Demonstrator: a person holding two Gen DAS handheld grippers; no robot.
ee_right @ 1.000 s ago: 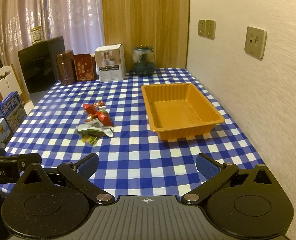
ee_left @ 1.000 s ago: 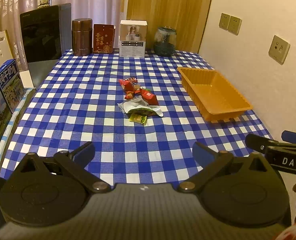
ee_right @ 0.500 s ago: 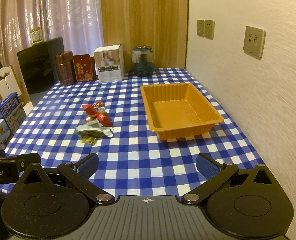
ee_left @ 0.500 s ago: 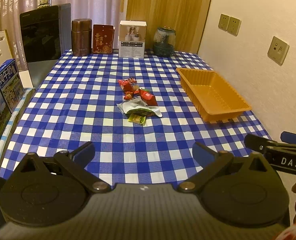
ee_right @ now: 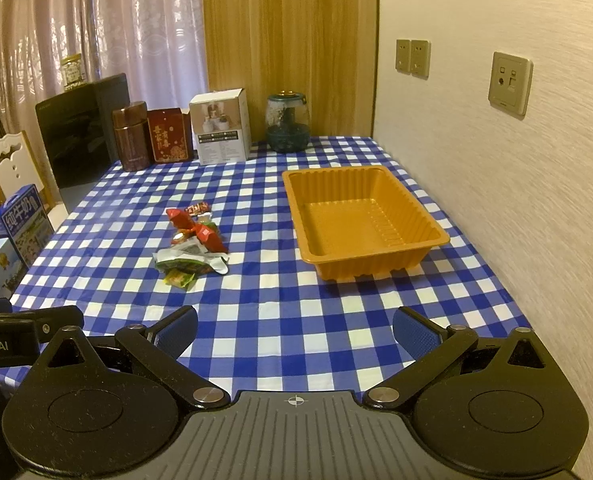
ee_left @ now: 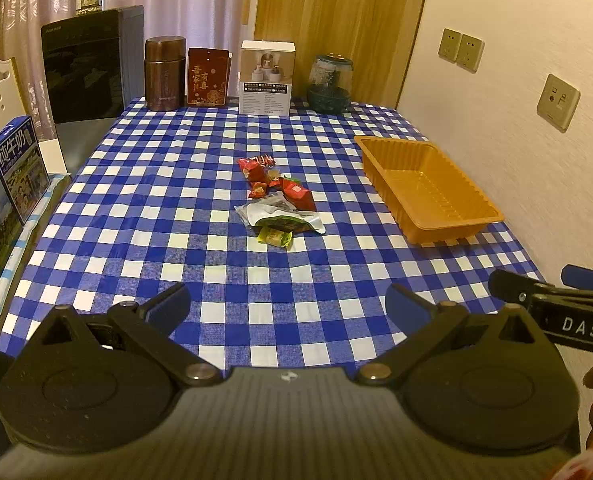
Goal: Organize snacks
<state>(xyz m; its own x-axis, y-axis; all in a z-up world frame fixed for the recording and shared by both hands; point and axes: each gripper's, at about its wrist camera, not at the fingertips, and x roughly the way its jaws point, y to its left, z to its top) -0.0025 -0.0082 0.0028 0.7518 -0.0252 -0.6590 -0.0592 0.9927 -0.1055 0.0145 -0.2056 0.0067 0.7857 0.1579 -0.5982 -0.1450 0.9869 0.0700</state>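
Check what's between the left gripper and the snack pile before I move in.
Nothing: in the left wrist view, only bare checked tablecloth lies between the open left gripper and the snack pile.

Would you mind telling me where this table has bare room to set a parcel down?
Bare cloth lies between the snack pile and the tongs, and between the pile and the orange tray. The far edge is crowded: flask, red tin, white box, glass jar.
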